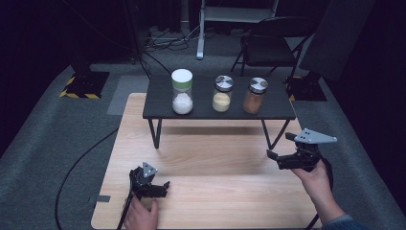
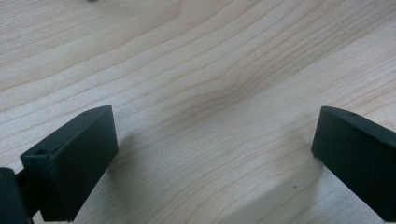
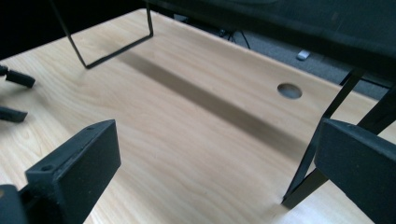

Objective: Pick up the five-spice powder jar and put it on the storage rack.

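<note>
Three jars stand in a row on a small black shelf point(image 1: 163, 111): a white-lidded jar of white powder point(image 1: 182, 92), a metal-lidded jar of yellow grains point(image 1: 222, 93) and a metal-lidded jar of brown powder point(image 1: 254, 96). My left gripper point(image 1: 165, 188) rests low over the wooden table point(image 1: 215, 158) near its front left, open and empty; its jaws point(image 2: 215, 154) frame bare wood. My right gripper point(image 1: 277, 147) hovers at the table's right edge, by the shelf's right legs, open with nothing held. In the right gripper view the jaws point(image 3: 215, 158) face the space under the shelf point(image 3: 289, 23).
The shelf's thin black legs point(image 3: 308, 154) stand on the table right of my right gripper's line. A round cable hole point(image 3: 289, 90) lies in the tabletop beneath the shelf. A folding chair point(image 1: 268, 45) and stands sit on grey carpet behind. A black cable point(image 1: 81, 163) crosses the floor at left.
</note>
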